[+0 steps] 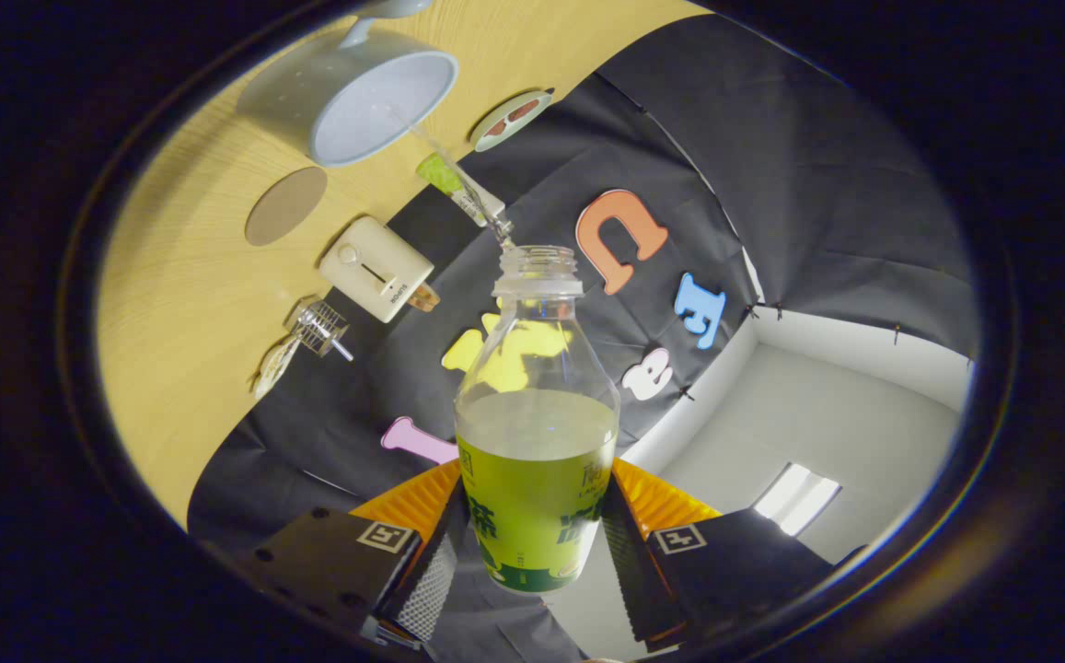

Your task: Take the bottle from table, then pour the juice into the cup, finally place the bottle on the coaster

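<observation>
Clear plastic bottle [537, 414], cap off, sits lower centre of frame, clamped by the tool [532, 543]: both fingers press on its labelled lower body, one each side. Bottle holds a pale greenish juice filling roughly the lower half; green label wraps the bottom part. The whole scene is rotated, so the wooden counter [173, 304] runs up the left side of the frame and the black cloth booth wall takes the centre and right. A thin clear stream [458, 180] leaves the bottle mouth and runs toward the upper left into the cup [357, 97], a light grey-blue mug with its opening facing the camera, upper left of frame on the counter. Just below the cup on the counter is a round brown coaster [285, 204], bare. Below that, a cream-coloured box-shaped device [377, 267] with a knob and slot, near the counter's edge. Further down left, a small metal wire item [316, 330] with something pale and crumpled beside it; can't tell what either is. A small green-and-white packet [458, 189] lies behind the stream near the counter's edge, and a round flat disc [512, 120] with a reddish mark sits right of the cup. White wall and a bright light panel at lower right.
</observation>
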Available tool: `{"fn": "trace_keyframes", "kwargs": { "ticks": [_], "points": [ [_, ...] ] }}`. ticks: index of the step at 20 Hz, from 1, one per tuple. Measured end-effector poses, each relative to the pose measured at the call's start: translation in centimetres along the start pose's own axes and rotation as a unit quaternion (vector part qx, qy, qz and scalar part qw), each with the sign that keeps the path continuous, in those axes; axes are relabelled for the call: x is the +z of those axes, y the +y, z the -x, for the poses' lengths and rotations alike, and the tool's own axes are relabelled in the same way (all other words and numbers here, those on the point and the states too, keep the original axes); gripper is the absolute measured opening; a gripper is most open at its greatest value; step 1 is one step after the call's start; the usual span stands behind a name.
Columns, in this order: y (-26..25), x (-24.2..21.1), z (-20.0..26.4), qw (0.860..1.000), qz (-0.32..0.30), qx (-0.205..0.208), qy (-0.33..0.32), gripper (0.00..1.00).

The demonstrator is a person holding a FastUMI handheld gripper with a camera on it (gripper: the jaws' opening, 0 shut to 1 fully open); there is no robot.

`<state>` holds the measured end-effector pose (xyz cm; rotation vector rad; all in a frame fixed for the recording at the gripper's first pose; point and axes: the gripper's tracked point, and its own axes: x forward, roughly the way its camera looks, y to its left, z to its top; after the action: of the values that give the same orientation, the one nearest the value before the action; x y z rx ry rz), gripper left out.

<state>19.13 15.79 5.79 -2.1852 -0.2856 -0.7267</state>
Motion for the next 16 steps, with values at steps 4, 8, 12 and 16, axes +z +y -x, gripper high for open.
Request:
{"fn": "trace_keyframes", "kwargs": {
  "ticks": [4, 8, 12, 16],
  "points": [
    [-1.1, -0.4, -0.6, 1.0, 0.017, -0.016, -0.007, 0.8],
    [-2.7, -1.3, -0.9, 0.999, 0.027, -0.034, -0.008, 0.8],
    [-3.4, -1.9, -1.0, 0.999, 0.027, -0.04, 0.001, 0.8],
    [-3.3, -1.9, -1.0, 0.999, 0.012, -0.03, 0.004, 0.8]
  ]
}}
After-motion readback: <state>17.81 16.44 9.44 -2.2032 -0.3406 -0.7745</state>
